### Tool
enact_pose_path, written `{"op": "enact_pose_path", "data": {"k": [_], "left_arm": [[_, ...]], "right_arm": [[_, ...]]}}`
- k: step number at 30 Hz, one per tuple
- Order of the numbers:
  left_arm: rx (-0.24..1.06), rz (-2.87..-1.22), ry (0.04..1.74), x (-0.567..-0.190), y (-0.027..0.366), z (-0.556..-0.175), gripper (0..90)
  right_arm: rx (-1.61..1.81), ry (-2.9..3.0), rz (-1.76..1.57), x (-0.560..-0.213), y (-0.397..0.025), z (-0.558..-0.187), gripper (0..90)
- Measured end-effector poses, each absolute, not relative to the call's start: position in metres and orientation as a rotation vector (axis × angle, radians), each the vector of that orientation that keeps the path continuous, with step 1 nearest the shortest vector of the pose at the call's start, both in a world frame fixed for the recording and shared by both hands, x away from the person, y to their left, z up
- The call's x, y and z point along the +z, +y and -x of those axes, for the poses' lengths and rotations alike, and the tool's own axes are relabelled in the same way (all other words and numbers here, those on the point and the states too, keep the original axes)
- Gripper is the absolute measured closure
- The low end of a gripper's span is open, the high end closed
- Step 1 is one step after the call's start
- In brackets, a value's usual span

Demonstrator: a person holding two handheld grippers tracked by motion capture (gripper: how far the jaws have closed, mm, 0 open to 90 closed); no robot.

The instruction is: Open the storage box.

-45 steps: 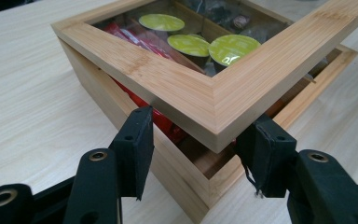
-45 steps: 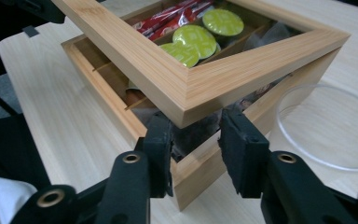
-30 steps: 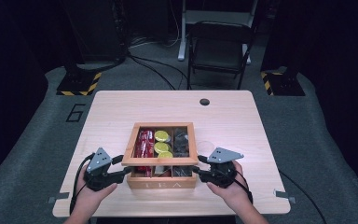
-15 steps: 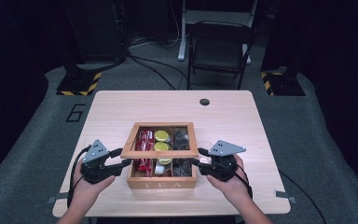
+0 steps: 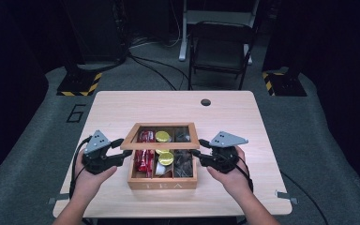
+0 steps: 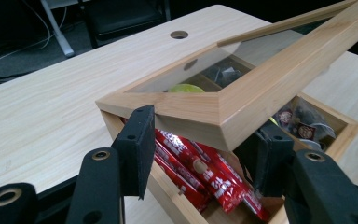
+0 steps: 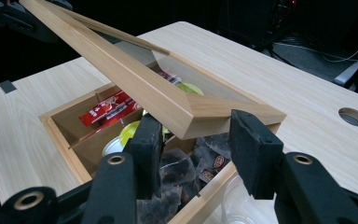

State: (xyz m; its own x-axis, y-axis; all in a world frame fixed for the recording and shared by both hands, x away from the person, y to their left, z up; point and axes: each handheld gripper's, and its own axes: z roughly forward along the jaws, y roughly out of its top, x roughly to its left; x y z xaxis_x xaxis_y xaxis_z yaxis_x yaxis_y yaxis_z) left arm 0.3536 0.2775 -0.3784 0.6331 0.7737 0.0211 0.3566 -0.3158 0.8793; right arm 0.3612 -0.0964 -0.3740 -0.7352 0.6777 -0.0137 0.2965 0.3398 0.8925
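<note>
High view: wooden tea box [image 5: 161,183] at counter [image 5: 168,105] centre, near edge twd the person. Glass-paned lid [image 5: 159,146] tilted up off box front, far edge down along box's back wall; prob. hinged there, hinge not visible.

Left tongs [image 5: 122,150] at box's front-left, right tongs [image 5: 197,155] at box's front-right, each set around a front corner of the lid. Left gripper view & right gripper view: jaws spread fairly wide, lid corner sitting between/over the pads. Clamped or merely propped from below: cannot tell.

Inside box: red packets [image 6: 200,172] in left compartment, yellow-green pods [image 5: 165,158] in middle, dark tea bags [image 7: 200,168] on right.

Handling, as a judgement:
- Lid prob. light & stiff: thin wood frame w/ clear pane. Pane fragile, so no pads on it.
- Smooth finished wood, a bit slippery; mitred corner gives little flat to bite on.
- Best hold: frame side rails just behind the front corners, both sides level to avoid twisting the lid.
- Swing up & back about box's rear edge, slowly; no dropping, bc of pane.
- Box itself light enough to skid; slight downward steadying advisable.
</note>
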Motion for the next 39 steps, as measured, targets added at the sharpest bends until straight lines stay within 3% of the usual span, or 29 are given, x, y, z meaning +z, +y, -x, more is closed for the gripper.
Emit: {"op": "enact_pose_path", "data": {"k": [29, 39], "left_arm": [[0.507, -1.856, 0.919, -0.368, 0.281, -0.382, 49.4], [0.543, -1.843, 0.922, -0.364, 0.278, -0.39, 49.4]], "right_arm": [[1.396, 2.16, -0.896, -0.368, -0.094, -0.388, 57.8], [1.414, 2.137, -0.915, -0.366, -0.094, -0.398, 58.0]]}}
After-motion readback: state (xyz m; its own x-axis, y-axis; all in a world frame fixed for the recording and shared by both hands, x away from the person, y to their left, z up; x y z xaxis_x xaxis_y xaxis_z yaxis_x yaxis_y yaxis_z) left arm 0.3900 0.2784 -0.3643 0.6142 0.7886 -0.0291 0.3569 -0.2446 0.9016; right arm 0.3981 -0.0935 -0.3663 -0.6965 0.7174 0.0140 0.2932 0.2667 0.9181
